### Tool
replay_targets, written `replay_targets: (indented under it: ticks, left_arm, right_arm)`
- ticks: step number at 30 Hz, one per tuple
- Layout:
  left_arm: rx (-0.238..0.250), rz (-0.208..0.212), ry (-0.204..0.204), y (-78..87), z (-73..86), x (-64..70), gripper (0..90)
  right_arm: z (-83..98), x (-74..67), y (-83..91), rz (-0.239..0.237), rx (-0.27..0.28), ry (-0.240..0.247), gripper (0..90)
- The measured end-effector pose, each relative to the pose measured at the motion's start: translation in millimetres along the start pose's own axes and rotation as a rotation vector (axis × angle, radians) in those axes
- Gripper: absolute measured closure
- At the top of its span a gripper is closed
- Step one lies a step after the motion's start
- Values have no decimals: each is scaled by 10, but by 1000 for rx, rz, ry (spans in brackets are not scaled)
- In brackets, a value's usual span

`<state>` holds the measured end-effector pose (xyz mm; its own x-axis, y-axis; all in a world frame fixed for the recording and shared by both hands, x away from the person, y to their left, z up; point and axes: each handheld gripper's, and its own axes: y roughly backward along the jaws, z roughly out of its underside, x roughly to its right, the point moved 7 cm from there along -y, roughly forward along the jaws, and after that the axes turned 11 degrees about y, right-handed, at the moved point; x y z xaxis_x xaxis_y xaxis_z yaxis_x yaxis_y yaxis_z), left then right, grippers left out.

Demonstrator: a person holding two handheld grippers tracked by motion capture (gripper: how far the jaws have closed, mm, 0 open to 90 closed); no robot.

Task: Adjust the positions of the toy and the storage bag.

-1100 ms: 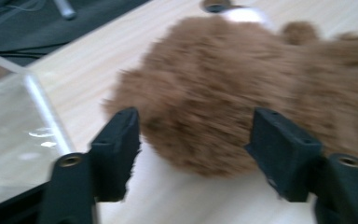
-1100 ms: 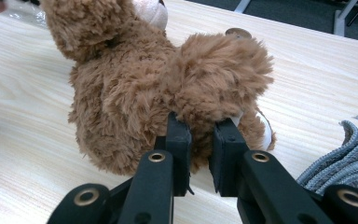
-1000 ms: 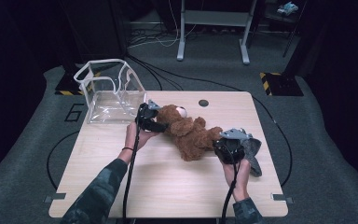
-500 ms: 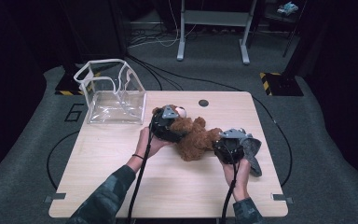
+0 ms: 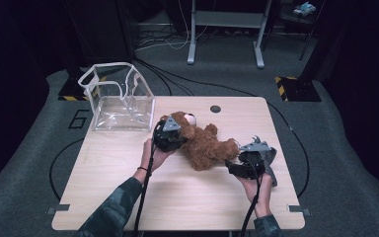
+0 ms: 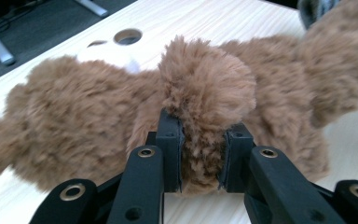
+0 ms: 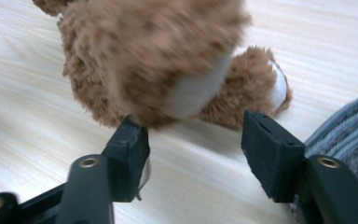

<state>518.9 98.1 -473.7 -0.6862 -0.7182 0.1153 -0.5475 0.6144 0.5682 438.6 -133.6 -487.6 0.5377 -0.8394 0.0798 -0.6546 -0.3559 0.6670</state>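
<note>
The left gripper (image 6: 200, 154) has just closed, pinching a limb of the brown plush teddy bear (image 6: 121, 107) — the right gripper's (image 7: 193, 140) jaws, just opening, stand apart, the bear's white-soled foot just above them.

A clear plastic box (image 5: 121, 101) stands at the table's (image 5: 177, 197) far left corner, a grey cloth (image 5: 270, 163) near its right edge.

Table (image 5: 187, 197): light wood top, rounded corners, round hole (image 5: 215, 108) near far edge. Floor (image 5: 335, 148): grey carpet, dark curved line, numeral "6" (image 5: 80, 119) at left. Black cables (image 5: 177, 84) trail across floor. Grey metal frame legs (image 5: 224, 34) behind. Yellow-black hazard tape (image 5: 296, 81) at right. Surroundings dark.
</note>
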Motion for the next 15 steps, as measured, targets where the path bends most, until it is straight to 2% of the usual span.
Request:
replay_targets:
  ticks: [6, 10, 15]
  left_arm:
    - [2, 9, 57, 28, 113, -97, 739]
    - [6, 7, 59, 47, 169, -124, 737]
    - [4, -3, 76, 69, 249, -168, 736]
  right_arm:
    - [73, 135, -11, 14, -12, -40, 311]
    - [-20, 212, -79, 12, -16, -57, 272]
    - [-140, 258, -363, -26, -77, -81, 243]
